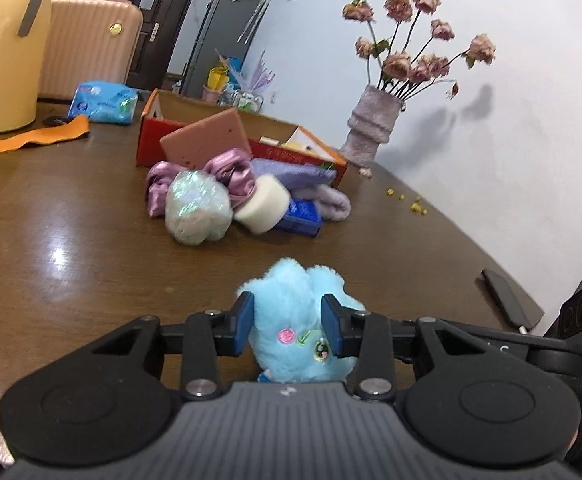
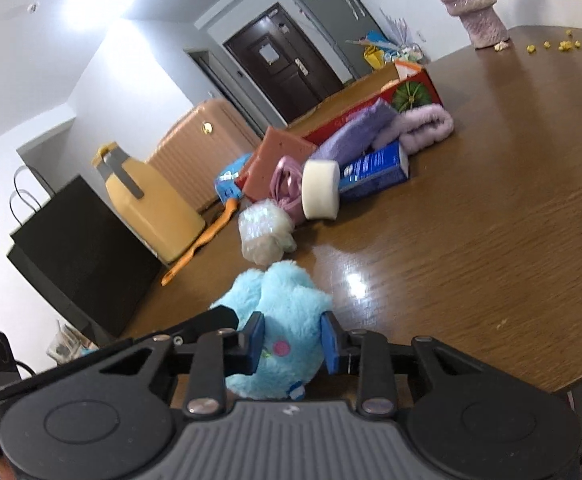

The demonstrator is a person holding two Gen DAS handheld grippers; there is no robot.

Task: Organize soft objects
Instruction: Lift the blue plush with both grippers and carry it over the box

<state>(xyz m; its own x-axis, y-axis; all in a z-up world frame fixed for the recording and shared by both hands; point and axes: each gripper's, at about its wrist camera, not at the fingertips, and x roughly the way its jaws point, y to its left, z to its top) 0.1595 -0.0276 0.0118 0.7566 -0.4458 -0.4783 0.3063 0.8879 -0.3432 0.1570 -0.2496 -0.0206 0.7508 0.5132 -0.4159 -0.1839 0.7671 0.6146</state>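
Note:
A fluffy light-blue plush toy (image 1: 295, 320) sits between the blue pads of my left gripper (image 1: 289, 322), which is shut on it. My right gripper (image 2: 293, 344) is also shut on the same plush toy (image 2: 279, 304) from the other side. Beyond it on the brown table lies a pile of soft things: an iridescent bath puff (image 1: 197, 212), pink satin scrunchies (image 1: 231, 172), a cream sponge roll (image 1: 261, 208), a purple towel (image 1: 291, 172), a pink fluffy band (image 1: 333, 202) and a pink sponge block (image 1: 207, 140). An open red cardboard box (image 1: 151, 136) stands behind the pile.
A blue packet (image 1: 301, 216) lies in the pile. A yellow jug (image 1: 7, 60), an orange strap (image 1: 31, 138), a blue tissue pack (image 1: 103, 102), a vase of dried roses (image 1: 371, 128) and a dark phone (image 1: 505, 298) are on the table. A black paper bag (image 2: 79, 256) stands at the left edge.

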